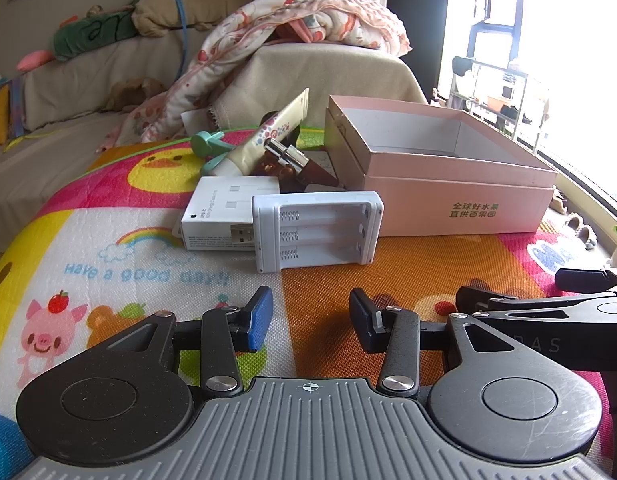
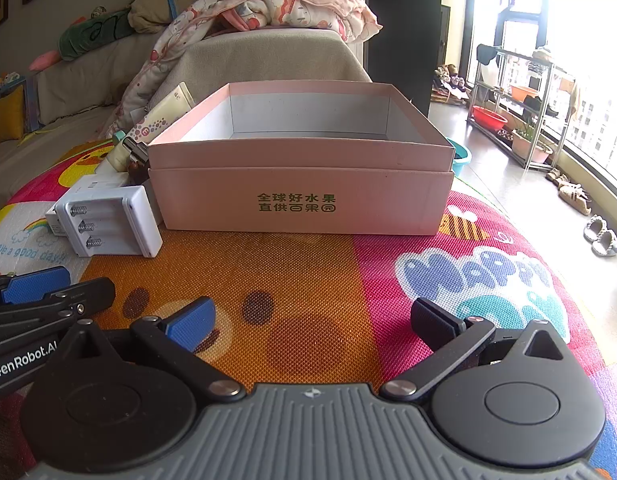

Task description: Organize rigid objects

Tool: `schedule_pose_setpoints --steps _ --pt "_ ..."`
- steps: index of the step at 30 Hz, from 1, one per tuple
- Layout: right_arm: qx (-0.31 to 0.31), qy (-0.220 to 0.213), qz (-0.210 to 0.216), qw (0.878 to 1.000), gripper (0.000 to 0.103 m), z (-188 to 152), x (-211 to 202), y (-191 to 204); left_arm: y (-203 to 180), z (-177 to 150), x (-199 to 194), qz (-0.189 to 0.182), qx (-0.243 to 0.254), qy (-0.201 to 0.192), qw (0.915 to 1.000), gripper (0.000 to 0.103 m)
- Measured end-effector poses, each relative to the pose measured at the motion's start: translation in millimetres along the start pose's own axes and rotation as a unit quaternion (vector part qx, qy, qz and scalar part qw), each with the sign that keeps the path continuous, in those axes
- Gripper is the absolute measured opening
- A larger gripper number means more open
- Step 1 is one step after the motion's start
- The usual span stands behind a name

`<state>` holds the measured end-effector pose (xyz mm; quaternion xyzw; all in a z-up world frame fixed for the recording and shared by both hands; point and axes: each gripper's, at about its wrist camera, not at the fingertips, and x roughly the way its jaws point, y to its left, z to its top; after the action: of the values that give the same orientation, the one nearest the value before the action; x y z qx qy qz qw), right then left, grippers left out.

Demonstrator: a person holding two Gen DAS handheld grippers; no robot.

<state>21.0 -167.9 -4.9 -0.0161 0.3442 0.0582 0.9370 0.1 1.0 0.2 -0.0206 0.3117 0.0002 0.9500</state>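
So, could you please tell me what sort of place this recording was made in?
Most likely a home living room: a sofa with a rumpled blanket, a colourful children's play mat as the work surface, and a shoe rack by the big window.

pink box (image 2: 300, 200) floor hidden by near wall | brown item (image 1: 308, 168) behind charger (image 1: 316, 232) unidentifiable | white carton (image 1: 212, 216) print too small

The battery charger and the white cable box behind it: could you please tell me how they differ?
The battery charger is open-faced, showing three slots with springs; the white cable box is a closed carton with printed text. The charger lies nearer the left claw; the cable box sits behind, partly hidden by it. Both are white, rectangular, and outside the pink box.
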Motion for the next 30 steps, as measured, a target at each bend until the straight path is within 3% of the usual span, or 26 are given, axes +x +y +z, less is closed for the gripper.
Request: schedule_pose_setpoints --steps 30 --pt "0.000 0.000 0.000 1.000 0.103 0.1 0.0 0.3 -5.9 0.2 -0.4 0.008 0.011 0.000 0.9999 0.047"
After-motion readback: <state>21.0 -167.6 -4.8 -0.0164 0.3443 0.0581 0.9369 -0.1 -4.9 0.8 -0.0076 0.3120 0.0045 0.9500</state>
